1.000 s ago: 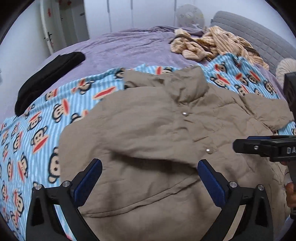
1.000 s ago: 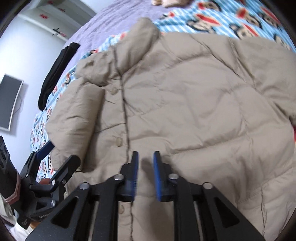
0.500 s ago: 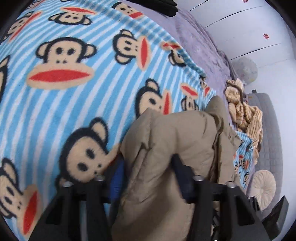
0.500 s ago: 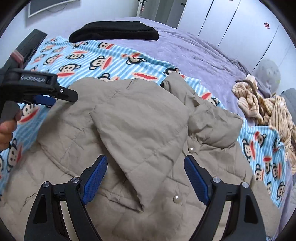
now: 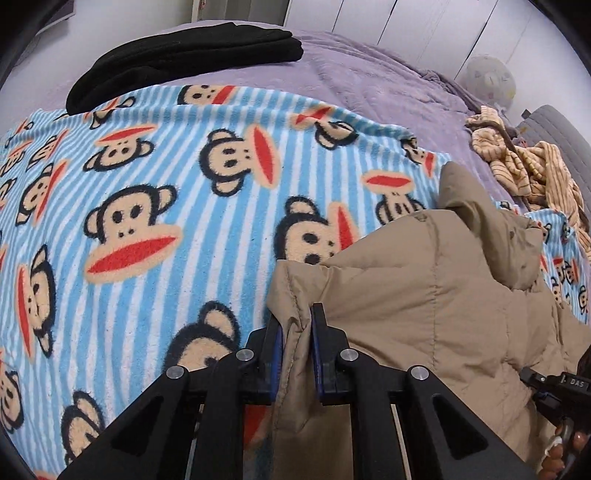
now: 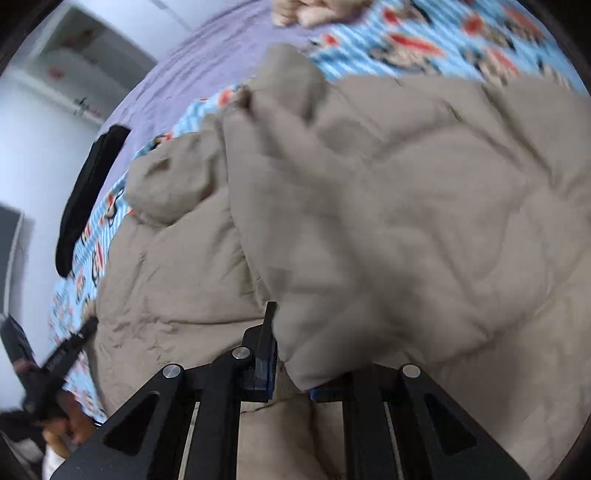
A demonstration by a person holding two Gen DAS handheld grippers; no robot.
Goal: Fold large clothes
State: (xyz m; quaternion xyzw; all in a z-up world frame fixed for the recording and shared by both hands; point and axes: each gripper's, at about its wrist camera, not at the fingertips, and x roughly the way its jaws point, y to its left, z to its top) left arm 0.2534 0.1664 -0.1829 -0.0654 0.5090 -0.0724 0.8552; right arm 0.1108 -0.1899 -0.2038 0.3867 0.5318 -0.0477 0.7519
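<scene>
On the near right part of the bed lay the tan puffer jacket [image 5: 436,295], its lower half cut off by the frame edge in both views. The left gripper [image 5: 297,347] had just closed and was clamped on a stitched edge of the jacket, the fabric pinched between its blue pads. The right gripper [image 6: 290,365] had also just been closing; a thick fold of the jacket [image 6: 369,229] filled the gap and hid its right pad, with the left pad pressed against the cloth. The right wrist view was smeared by motion, so seams and snaps could not be made out there. At the lower right of the left wrist view only a sliver of the other tool and some fingertips [image 5: 576,441] showed. Under the jacket spread a blue striped monkey blanket [image 5: 155,229] over a lilac bedspread [image 5: 369,74]. A folded black garment [image 5: 184,55] lay at the far left, a striped beige heap [image 5: 528,166] far right, and white cupboard doors [image 5: 424,26] stood beyond.
</scene>
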